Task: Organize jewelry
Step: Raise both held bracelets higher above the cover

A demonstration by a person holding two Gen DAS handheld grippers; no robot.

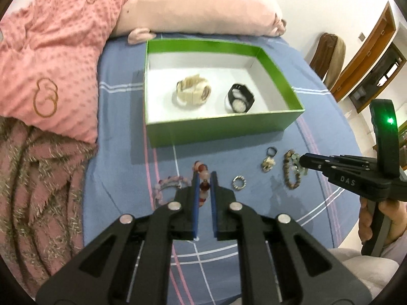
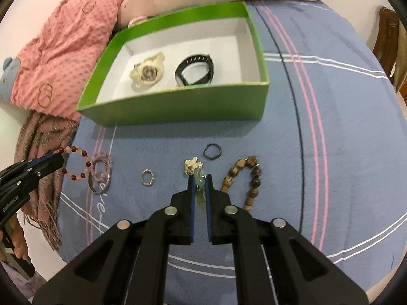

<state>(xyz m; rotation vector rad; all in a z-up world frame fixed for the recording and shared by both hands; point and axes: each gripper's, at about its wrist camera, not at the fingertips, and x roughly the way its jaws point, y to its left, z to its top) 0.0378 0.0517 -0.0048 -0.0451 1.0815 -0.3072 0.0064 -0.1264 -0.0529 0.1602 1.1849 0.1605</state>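
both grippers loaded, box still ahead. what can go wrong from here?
1. The left hand-held gripper pinches the red bead bracelet at one spot; the dangling loop could snag the pink bracelet below.
2. The right hand-held gripper holds the green bead piece by a few beads; it could slip before the green box.

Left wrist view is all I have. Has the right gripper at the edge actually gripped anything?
Observer: Yes. The right gripper is shut on a pale green bead bracelet.
Operator: And my own catch?
Observer: The left gripper is shut on a red and pink bead bracelet, which shows as a whole loop.
Operator: Anything near the pink twisted bracelet?
Observer: A silver metal bangle lies against the pink twisted bracelet.
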